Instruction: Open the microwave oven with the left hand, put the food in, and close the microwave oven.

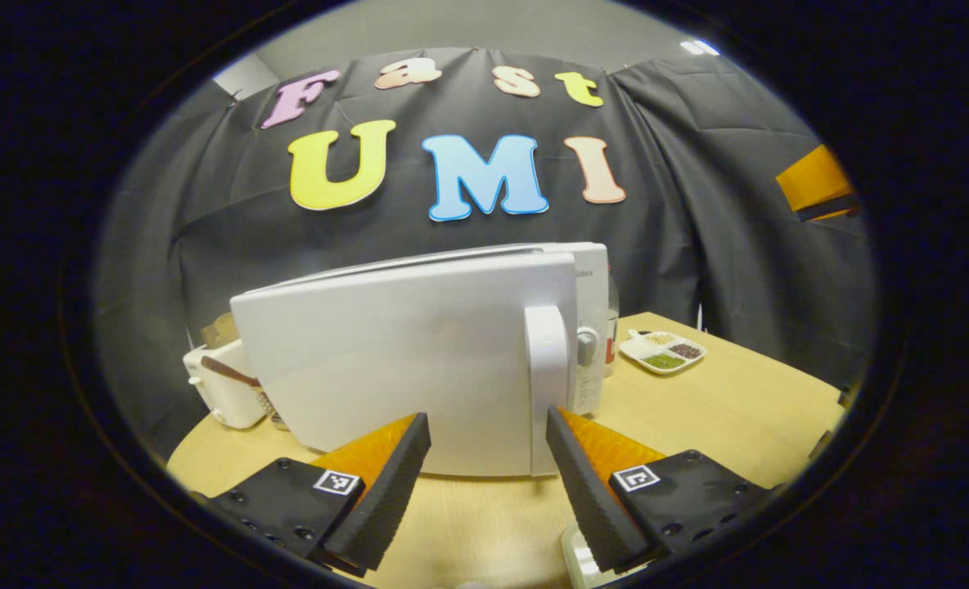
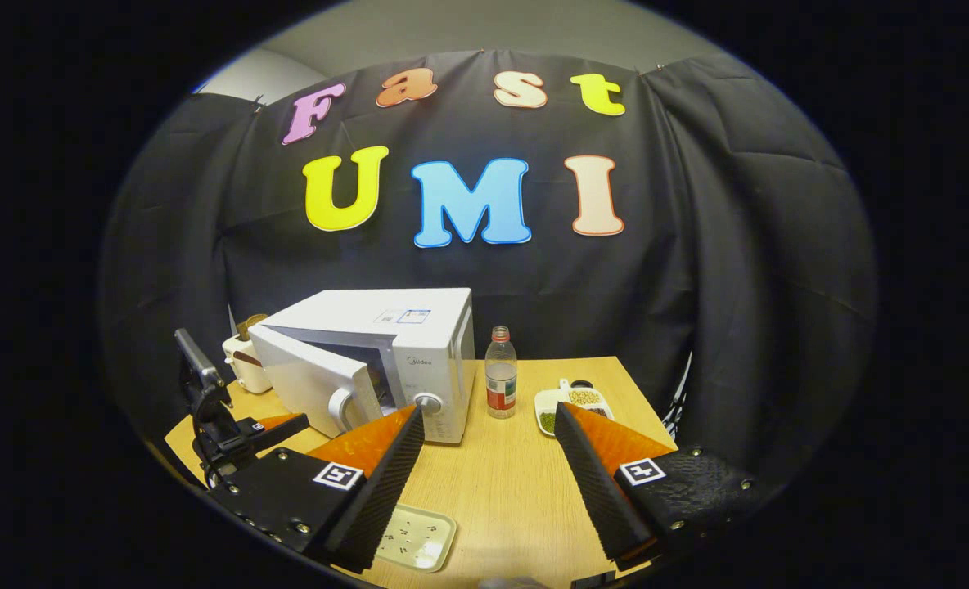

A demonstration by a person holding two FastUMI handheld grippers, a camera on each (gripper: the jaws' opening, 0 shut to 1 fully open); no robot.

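Ahead, boxy glossy white microwave [image 2: 386,360], door ajar, on pale wood table [image 2: 517,474]; both grippers spread apart, empty

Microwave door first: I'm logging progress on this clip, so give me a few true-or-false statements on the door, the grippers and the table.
1. The microwave door stands partly open. True.
2. The left gripper is shut on the door handle. False: its fingers are spread, and the handle lies beyond them.
3. A plastic bottle stands upright beside the microwave. True.
4. The right gripper holds the white tray. False: it is open, and the tray lies on the table.
5. The divided dish sits inside the microwave. False: it lies on the table past the bottle.
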